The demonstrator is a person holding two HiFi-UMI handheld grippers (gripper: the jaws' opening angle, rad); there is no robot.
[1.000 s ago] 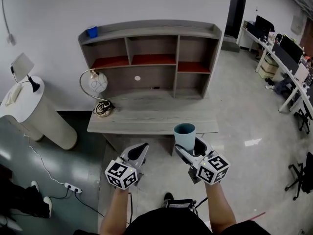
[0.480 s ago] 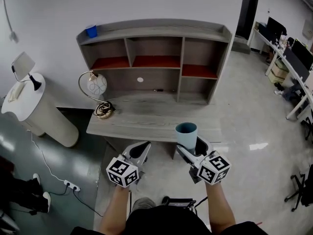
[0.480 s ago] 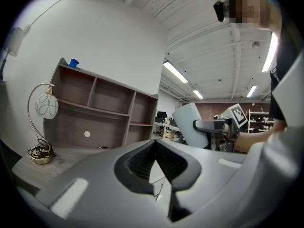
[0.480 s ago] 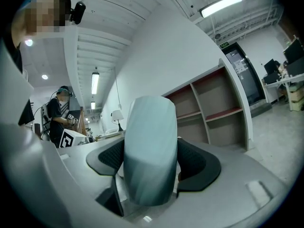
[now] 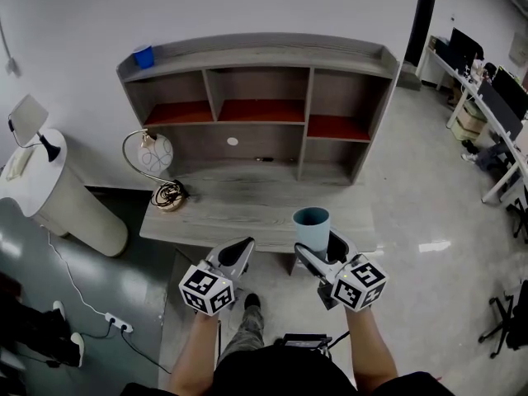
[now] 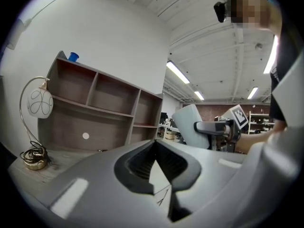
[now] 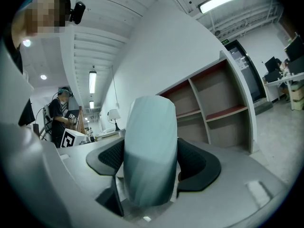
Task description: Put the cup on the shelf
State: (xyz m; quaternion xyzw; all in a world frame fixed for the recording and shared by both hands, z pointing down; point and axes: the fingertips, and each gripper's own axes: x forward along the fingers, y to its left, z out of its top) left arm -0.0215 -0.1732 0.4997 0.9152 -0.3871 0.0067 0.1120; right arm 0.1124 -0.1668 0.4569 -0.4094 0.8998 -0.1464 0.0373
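In the head view, the cup stands upright in the right gripper at the near edge of the desk, right of its middle. The shelf sits at the desk's far side, with grey desktop showing between it and the cup. The left gripper hangs just left of the cup. A lamp stands at the desk's left end, and a small blue container sits on the shelf's top left corner. Pale floor spreads to the right.

The left gripper view shows what the head view cannot – its jaws are together on nothing.

In the right gripper view both pads press the cup's sides, and the shelf's bays lie beyond it to the right – a person stands far left.
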